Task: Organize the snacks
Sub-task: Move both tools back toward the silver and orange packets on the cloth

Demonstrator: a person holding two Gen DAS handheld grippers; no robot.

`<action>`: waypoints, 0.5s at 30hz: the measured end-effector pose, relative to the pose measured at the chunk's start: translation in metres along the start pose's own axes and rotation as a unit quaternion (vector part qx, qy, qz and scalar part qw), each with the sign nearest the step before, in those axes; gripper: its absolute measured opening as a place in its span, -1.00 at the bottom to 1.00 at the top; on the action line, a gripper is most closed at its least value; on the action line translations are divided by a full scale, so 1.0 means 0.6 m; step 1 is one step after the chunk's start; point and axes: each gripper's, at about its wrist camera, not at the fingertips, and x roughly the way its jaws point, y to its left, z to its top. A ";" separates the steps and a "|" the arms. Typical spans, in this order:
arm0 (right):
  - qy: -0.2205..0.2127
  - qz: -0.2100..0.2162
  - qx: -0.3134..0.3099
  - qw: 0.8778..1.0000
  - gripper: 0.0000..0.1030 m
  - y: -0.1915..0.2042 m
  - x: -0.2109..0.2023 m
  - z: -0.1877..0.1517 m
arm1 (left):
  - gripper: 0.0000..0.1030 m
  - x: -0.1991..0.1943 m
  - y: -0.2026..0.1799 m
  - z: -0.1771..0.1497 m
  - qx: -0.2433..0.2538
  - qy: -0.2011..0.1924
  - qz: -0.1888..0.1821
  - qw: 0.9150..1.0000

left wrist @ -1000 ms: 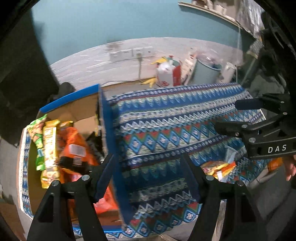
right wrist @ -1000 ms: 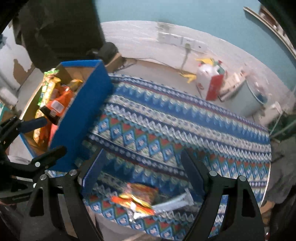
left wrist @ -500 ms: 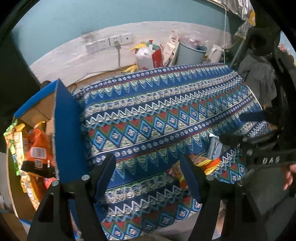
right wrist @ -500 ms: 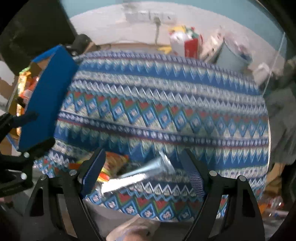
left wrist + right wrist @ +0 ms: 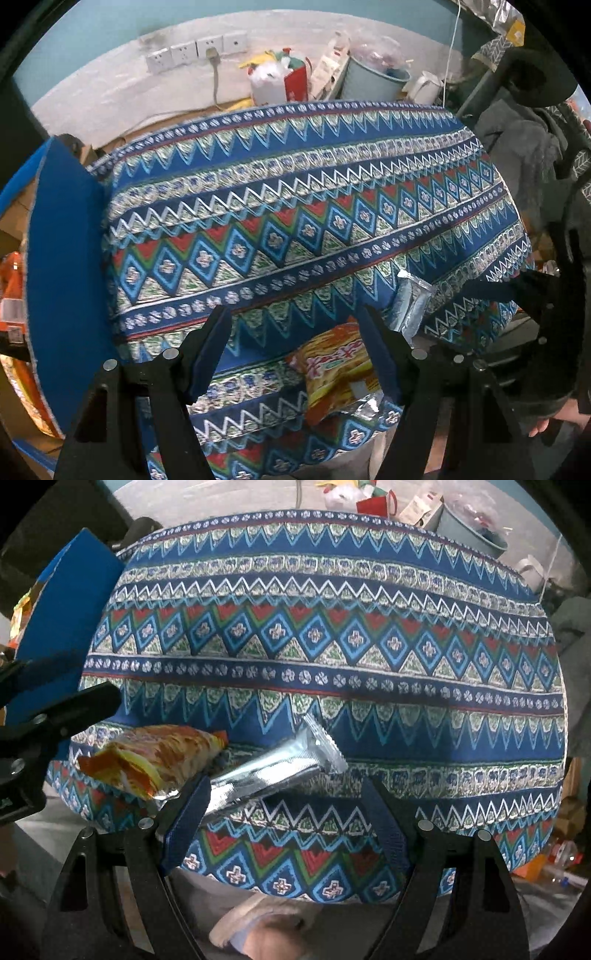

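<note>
At the far left stands a blue box (image 5: pixel 66 258) with its near wall facing us; orange and yellow snack packs (image 5: pixel 13 295) already lie inside it, only partly visible past the wall. In the right wrist view a sliver of those packs (image 5: pixel 22 609) shows behind the same box (image 5: pixel 66 620).

To the right of the box, a table covered with a patterned blue cloth (image 5: pixel 295 206) fills the middle. Most of the cloth is bare.

Near the front edge of the cloth lie two snacks not yet put away. An orange pack (image 5: pixel 340 369) lies flat, and just to its right a silver pack (image 5: pixel 412 306) lies at an angle, its near end beside the orange one. In the right wrist view the orange pack (image 5: pixel 155 757) is to the left and the silver pack (image 5: pixel 273 768) runs diagonally up to the right; whether they touch cannot be told.

The left gripper (image 5: pixel 295 332) hangs above the cloth, fingers spread and empty, with the orange pack by its right finger. The right gripper (image 5: pixel 291 797) points down at the silver pack, fingers spread wide, nothing pinched; the pack's lower end sits close to its left finger.

Beyond the table, clutter and wall sockets (image 5: pixel 195 50) sit against the wall.

The task looks mostly done: several packs are boxed, two remain on the table, and neither is gripped yet.
</note>
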 end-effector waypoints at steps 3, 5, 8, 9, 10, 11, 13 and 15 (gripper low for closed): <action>0.001 -0.005 0.001 1.000 0.61 -0.006 0.002 -0.003 | 0.44 0.019 -0.006 0.003 -0.005 0.019 -0.010 1.000; 0.001 -0.010 0.003 1.000 0.61 -0.012 0.001 -0.003 | 0.44 0.033 -0.012 0.002 -0.006 0.036 -0.017 0.999; 0.004 -0.011 0.006 1.000 0.61 -0.017 0.003 -0.006 | 0.45 0.051 -0.023 -0.005 0.004 0.056 -0.018 0.998; 0.006 -0.010 0.006 1.000 0.61 -0.017 0.005 -0.007 | 0.45 0.055 -0.027 -0.008 0.009 0.061 -0.016 0.998; 0.009 -0.008 0.005 1.000 0.61 -0.017 0.007 -0.009 | 0.45 0.059 -0.030 -0.011 0.014 0.066 -0.016 0.998; 0.012 -0.006 0.003 1.000 0.61 -0.017 0.009 -0.011 | 0.45 0.061 -0.033 -0.014 0.019 0.070 -0.015 0.997; 0.014 -0.005 0.001 1.000 0.61 -0.016 0.013 -0.012 | 0.46 0.065 -0.037 -0.021 0.025 0.075 -0.011 0.997; 0.020 -0.010 -0.007 1.000 0.61 -0.010 0.021 -0.015 | 0.46 0.067 -0.035 -0.026 0.027 0.079 -0.007 0.996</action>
